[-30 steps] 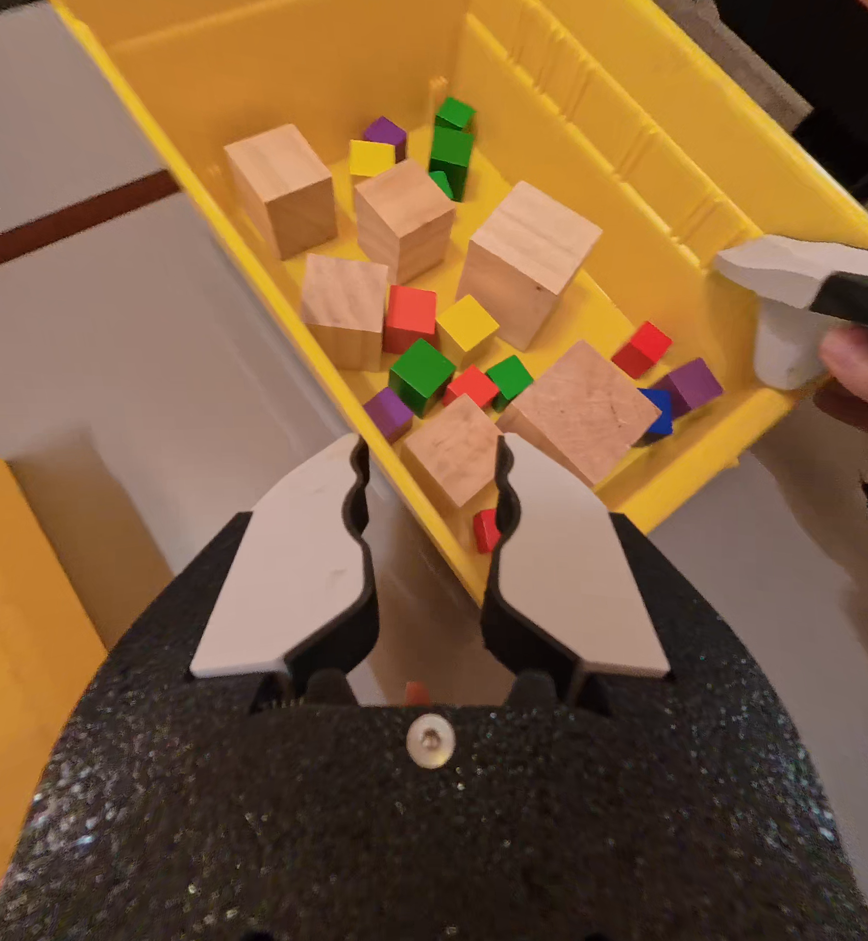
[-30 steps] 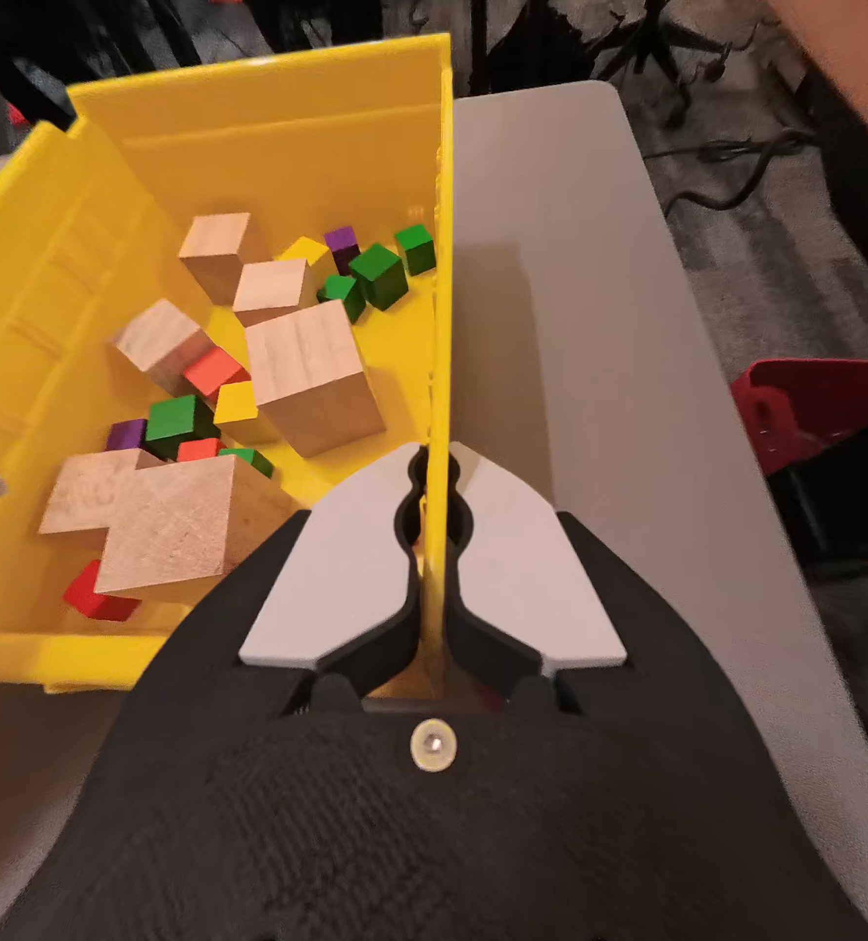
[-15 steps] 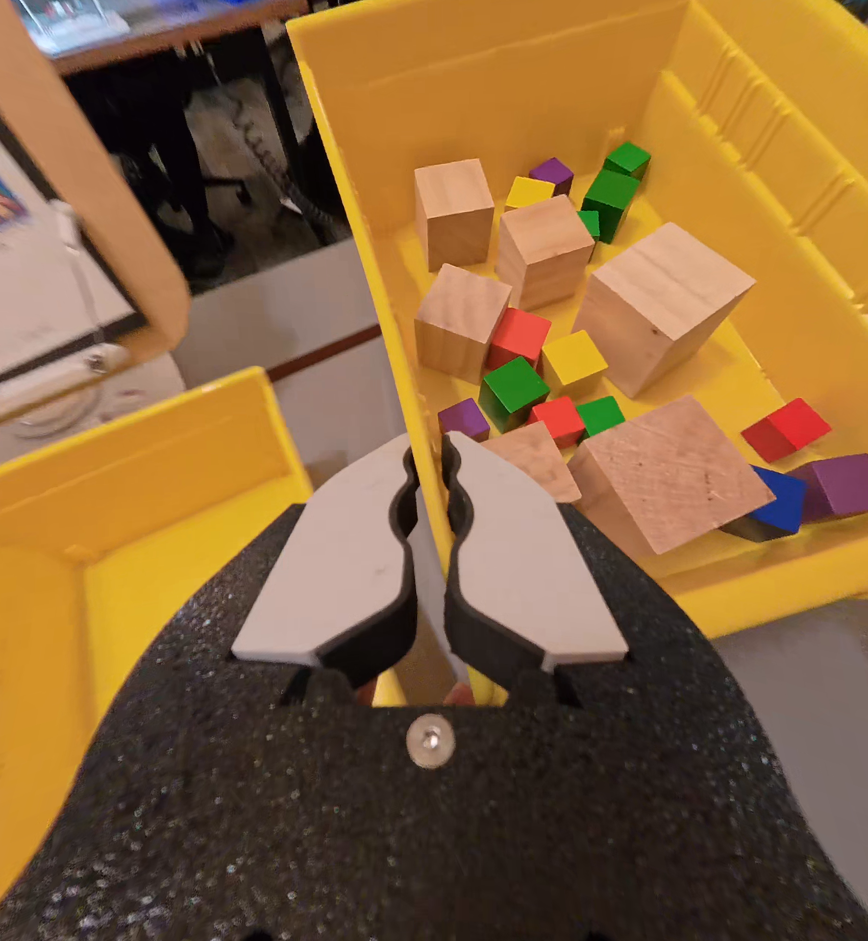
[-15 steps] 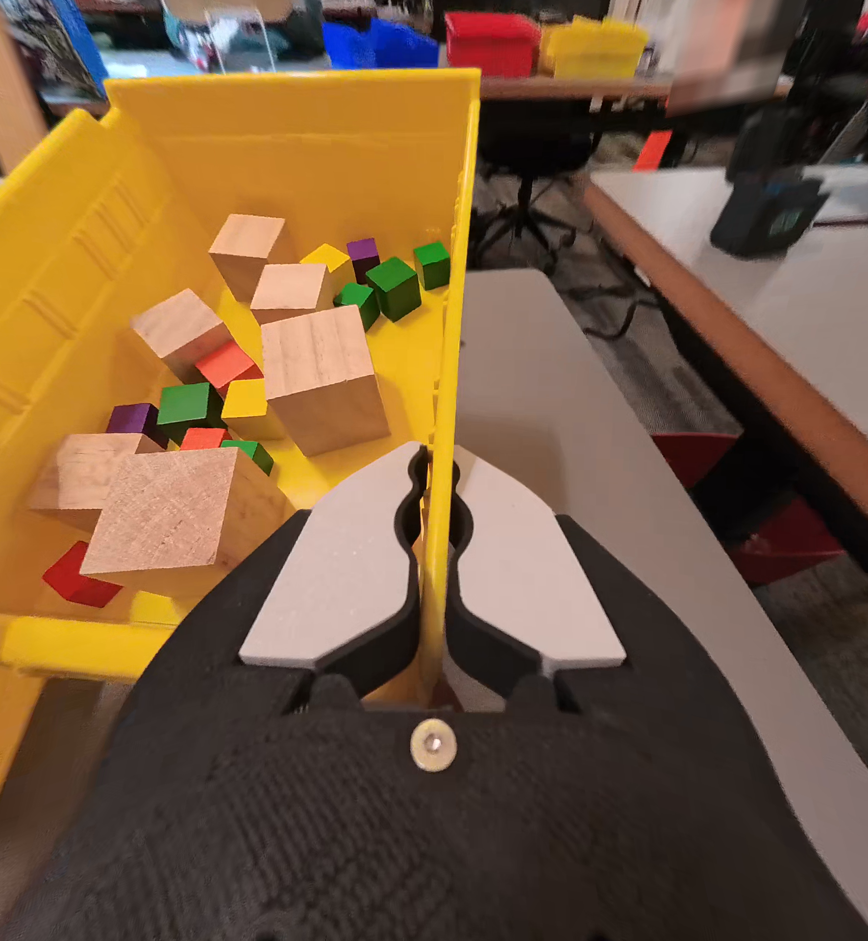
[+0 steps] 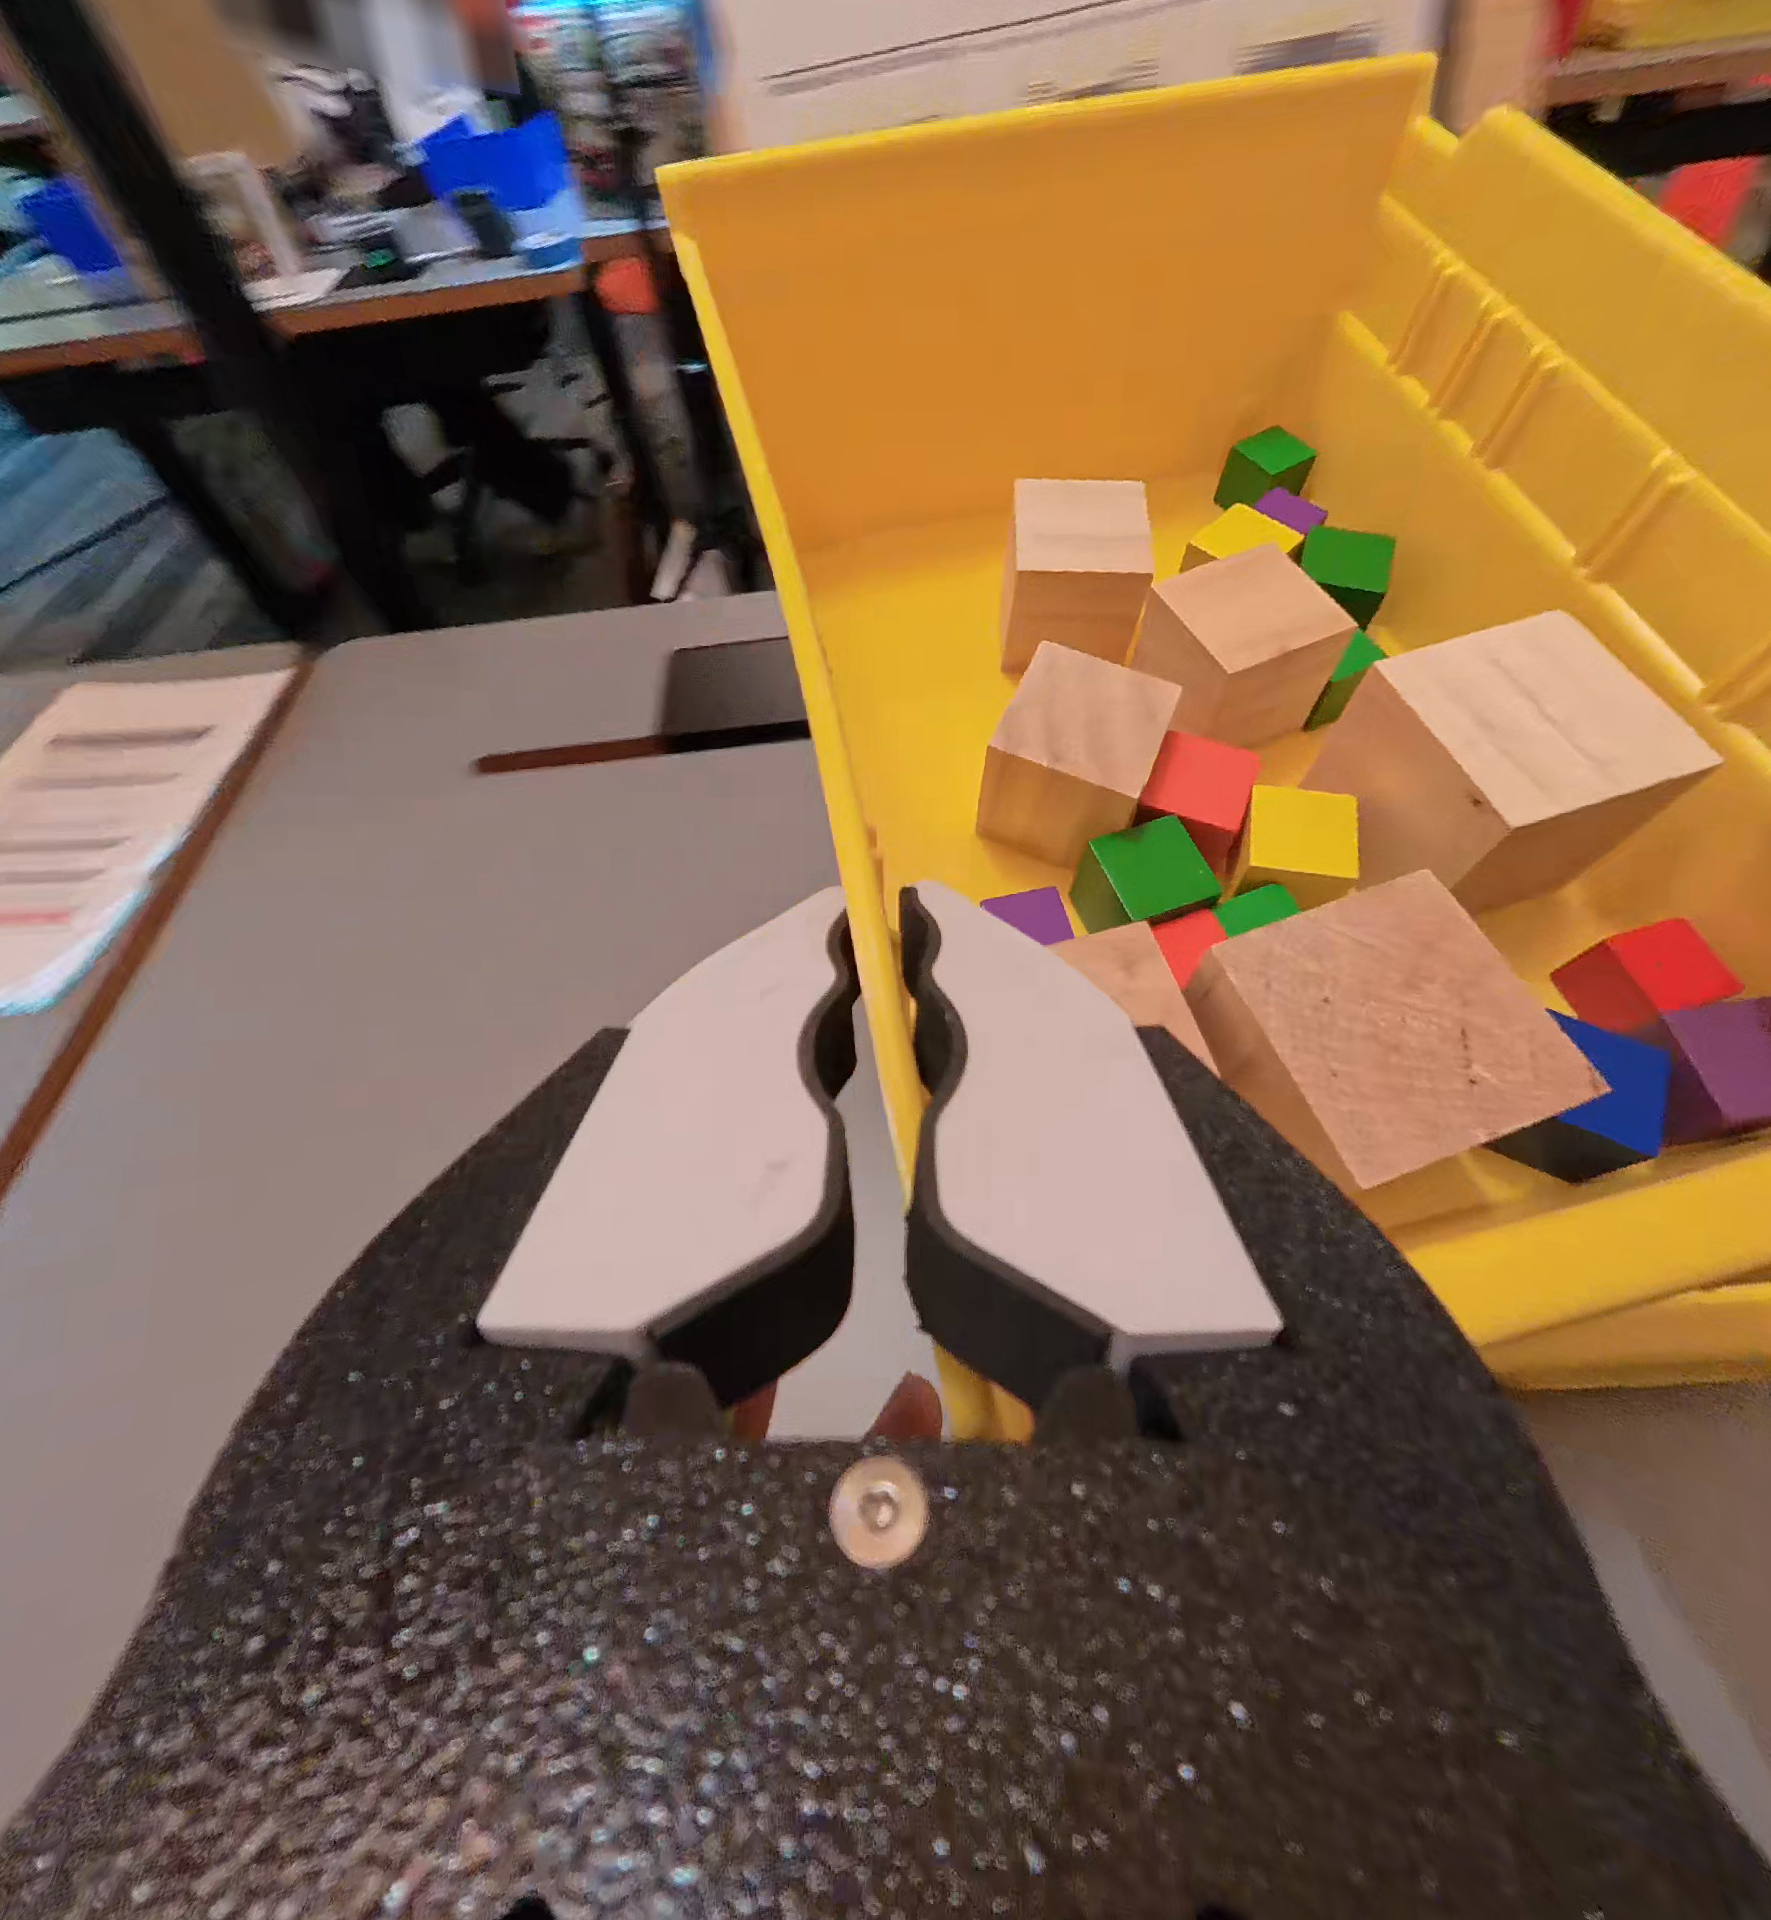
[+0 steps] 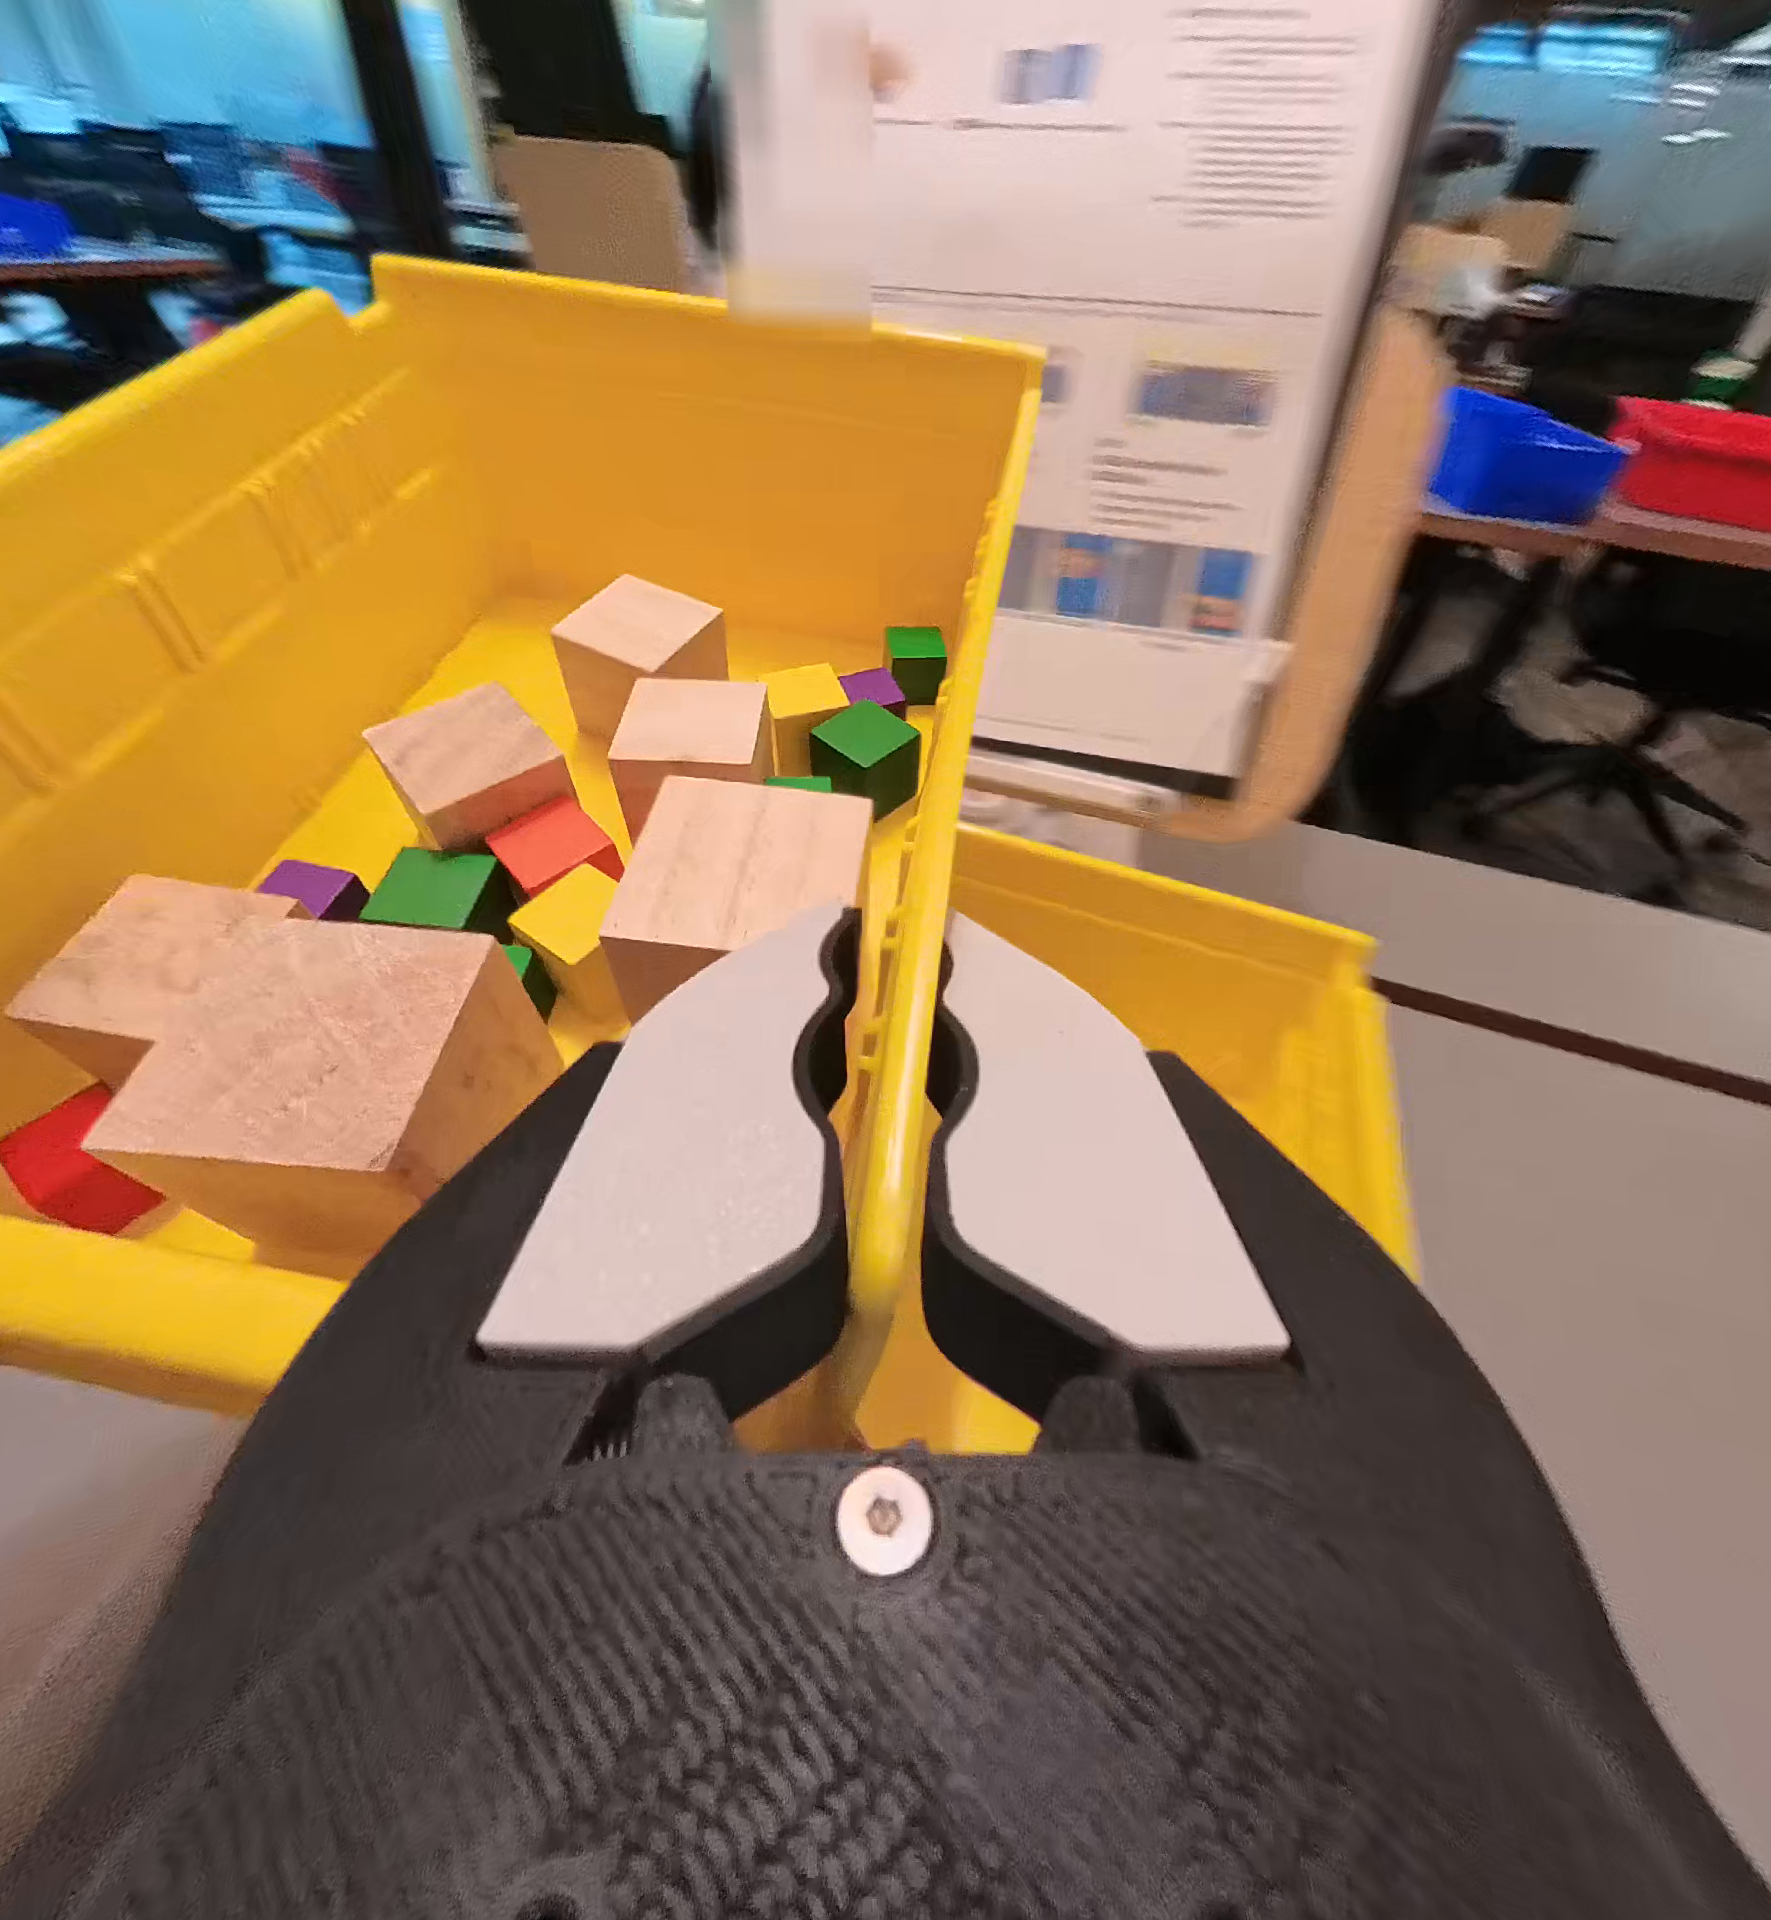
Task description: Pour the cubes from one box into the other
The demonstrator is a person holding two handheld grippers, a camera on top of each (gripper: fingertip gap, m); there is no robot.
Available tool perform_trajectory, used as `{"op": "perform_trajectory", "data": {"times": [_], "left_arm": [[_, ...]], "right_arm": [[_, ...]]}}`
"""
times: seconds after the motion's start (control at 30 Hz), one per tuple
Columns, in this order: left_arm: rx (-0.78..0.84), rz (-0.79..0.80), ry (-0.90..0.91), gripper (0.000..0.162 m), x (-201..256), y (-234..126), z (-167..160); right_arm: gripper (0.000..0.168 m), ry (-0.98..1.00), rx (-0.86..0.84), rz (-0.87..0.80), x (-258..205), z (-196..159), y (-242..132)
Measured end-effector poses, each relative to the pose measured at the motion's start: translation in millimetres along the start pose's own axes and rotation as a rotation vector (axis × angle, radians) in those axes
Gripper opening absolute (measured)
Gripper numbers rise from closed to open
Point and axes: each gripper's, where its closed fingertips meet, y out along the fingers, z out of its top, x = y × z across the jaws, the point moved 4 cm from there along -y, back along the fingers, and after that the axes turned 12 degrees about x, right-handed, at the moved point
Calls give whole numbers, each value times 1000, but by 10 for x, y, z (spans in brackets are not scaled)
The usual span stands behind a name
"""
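The yellow box (image 5: 1068, 343) full of cubes (image 5: 1380, 1018) sits between my two tools, tipped so its load has gathered toward the near end. Plain wooden cubes, large and medium, lie jumbled with small green, red, yellow, purple and blue ones; the biggest wooden cube (image 6: 278, 1049) rests against the near wall, a red cube (image 6: 60, 1164) tucked at its corner.

My left tool (image 5: 876, 914) is clamped on the box's left side wall, one finger inside the box beside a purple cube (image 5: 1032, 914), the other outside over the grey worktop (image 5: 393, 935). The wall runs straight up the narrow gap between my fingers.

My right tool (image 6: 896, 930) is clamped on the opposite side wall, inner finger close against a large wooden cube (image 6: 735, 873), outer finger on the outside of the wall. In the right wrist view, just past that wall, the second yellow box (image 6: 1224, 997) lies right beside the held one, its rim lower than the wall I'm gripping. In the left wrist view a strip of that second box shows under the held box's near edge.

Well off to my left, papers (image 5: 60, 831) lie on the worktop. Behind, the room is blurred: a poster board (image 6: 1172, 312), a blue bin (image 6: 1515, 468) and a red bin (image 6: 1733, 468) on a far table.
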Motion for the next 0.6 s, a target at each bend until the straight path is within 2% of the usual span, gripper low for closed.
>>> {"op": "perform_trajectory", "data": {"times": [0.03,0.17,0.3,0.43,0.6], "left_arm": [[-3,41,-8,5,-262,-65,-58],[-59,145,-19,4,-1128,-260,-329],[-131,181,-20,4,-1702,-342,-646],[-195,166,-45,4,-1956,-214,-1025],[-202,112,-90,3,-1993,31,-1304]], "right_arm": [[10,-2,5,41,-260,-18,96],[14,55,-24,158,-1149,-209,388],[16,114,-82,213,-1759,-535,540],[16,119,-162,192,-2001,-869,648],[19,92,-187,148,-1984,-1059,746]]}}
